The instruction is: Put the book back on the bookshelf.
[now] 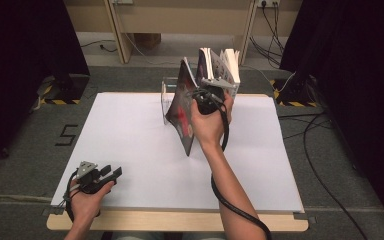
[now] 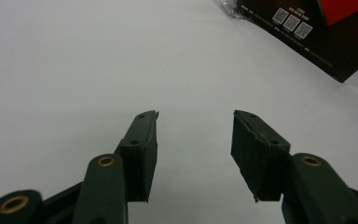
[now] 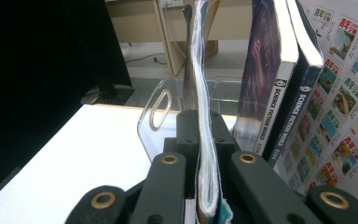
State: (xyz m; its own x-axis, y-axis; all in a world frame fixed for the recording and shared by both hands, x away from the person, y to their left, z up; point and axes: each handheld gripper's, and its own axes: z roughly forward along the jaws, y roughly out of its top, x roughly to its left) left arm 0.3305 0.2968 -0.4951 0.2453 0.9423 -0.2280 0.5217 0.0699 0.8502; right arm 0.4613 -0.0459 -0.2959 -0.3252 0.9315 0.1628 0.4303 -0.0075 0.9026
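Two tools are in use. Right tool is clamped on a thin, limp magazine, held upright beside the clear book stand near the counter's far edge; grip near the spine. Left tool rests released at the near-left corner.

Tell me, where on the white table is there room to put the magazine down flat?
The white table top is bare between the left gripper and the held magazine, and along the near right edge beside the forearm. It is crowded at the far middle: the clear holder and the upright books stand there beside the right gripper.
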